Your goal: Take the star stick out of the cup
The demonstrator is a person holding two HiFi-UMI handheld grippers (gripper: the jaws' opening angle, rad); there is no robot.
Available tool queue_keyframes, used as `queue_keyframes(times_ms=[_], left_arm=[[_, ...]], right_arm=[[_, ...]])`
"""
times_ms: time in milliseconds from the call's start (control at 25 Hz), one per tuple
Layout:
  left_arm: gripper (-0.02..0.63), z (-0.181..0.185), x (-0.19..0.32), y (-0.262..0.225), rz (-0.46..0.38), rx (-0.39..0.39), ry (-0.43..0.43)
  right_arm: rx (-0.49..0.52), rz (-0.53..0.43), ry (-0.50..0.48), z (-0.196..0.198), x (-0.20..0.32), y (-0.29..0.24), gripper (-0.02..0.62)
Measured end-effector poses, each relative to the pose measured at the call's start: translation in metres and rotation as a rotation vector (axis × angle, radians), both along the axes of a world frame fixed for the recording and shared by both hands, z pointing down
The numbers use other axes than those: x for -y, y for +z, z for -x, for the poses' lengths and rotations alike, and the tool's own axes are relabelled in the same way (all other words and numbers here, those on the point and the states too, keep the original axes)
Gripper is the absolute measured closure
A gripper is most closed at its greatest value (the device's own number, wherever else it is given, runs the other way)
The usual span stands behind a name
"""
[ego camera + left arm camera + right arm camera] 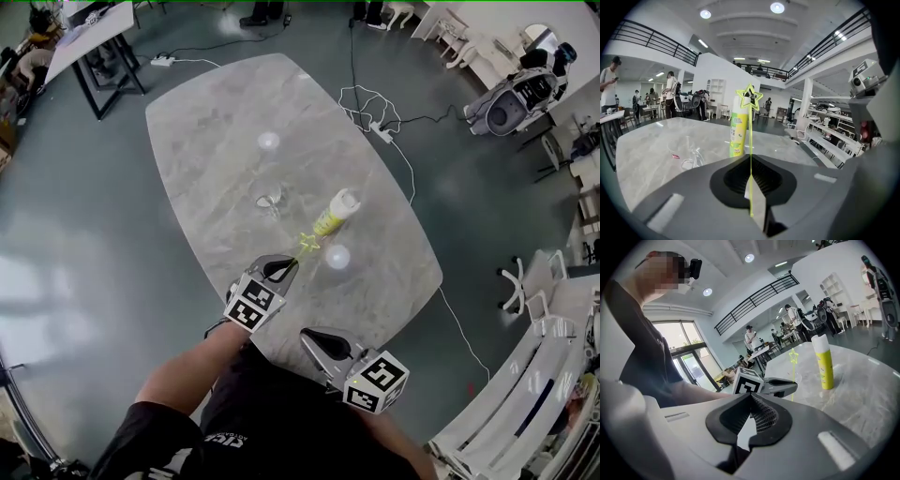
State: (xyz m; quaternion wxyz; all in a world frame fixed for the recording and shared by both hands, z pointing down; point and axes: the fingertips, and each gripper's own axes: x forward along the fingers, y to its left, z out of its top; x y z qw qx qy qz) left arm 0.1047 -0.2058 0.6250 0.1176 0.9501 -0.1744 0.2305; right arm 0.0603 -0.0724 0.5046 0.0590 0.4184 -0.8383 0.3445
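Nearest us, our right gripper hangs over the near edge of the table, jaws together on nothing. Just ahead, our left gripper pinches the star stick by its thin stem, star end up. We have the stick clear of the cup, which sits farther out near the spray can.

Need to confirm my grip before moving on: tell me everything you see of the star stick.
The star stick is a thin, translucent yellow-green rod, plastic by the look, topped with an outlined star. It stands nearly upright, its lower end clamped in the left gripper, which is shut on it. Nothing else touches it; it is clear of the cup.
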Motion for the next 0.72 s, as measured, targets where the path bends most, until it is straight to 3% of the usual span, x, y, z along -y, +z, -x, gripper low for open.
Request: queue_keyframes(times_ms=[720], left_arm=[[0.591,-0.024,0.024,0.084,0.085,0.106,0.105]], right_arm=[[-0.043,0.070,0.066,-0.023,0.033,0.026,0.583]])
